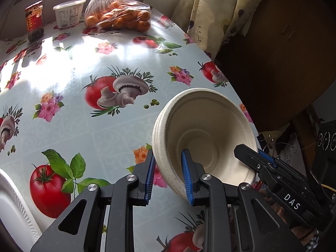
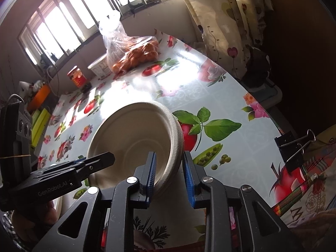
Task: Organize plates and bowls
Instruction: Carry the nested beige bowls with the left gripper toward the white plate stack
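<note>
2 tools | L tool (image 1: 169,176) & R tool (image 2: 169,177) parted, straddling bowl stack (image 1: 206,134) rim | tilted over table (image 1: 84,126)

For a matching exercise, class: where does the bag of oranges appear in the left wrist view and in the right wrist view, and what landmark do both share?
Left wrist view: bag of oranges at top centre, on the far side of the table.
Right wrist view: it sits upper centre, below the window.
Shared landmark: the white tub just left of the bag.

Sunlit barred window (image 2: 63,21), patterned curtain (image 2: 220,21)
</note>
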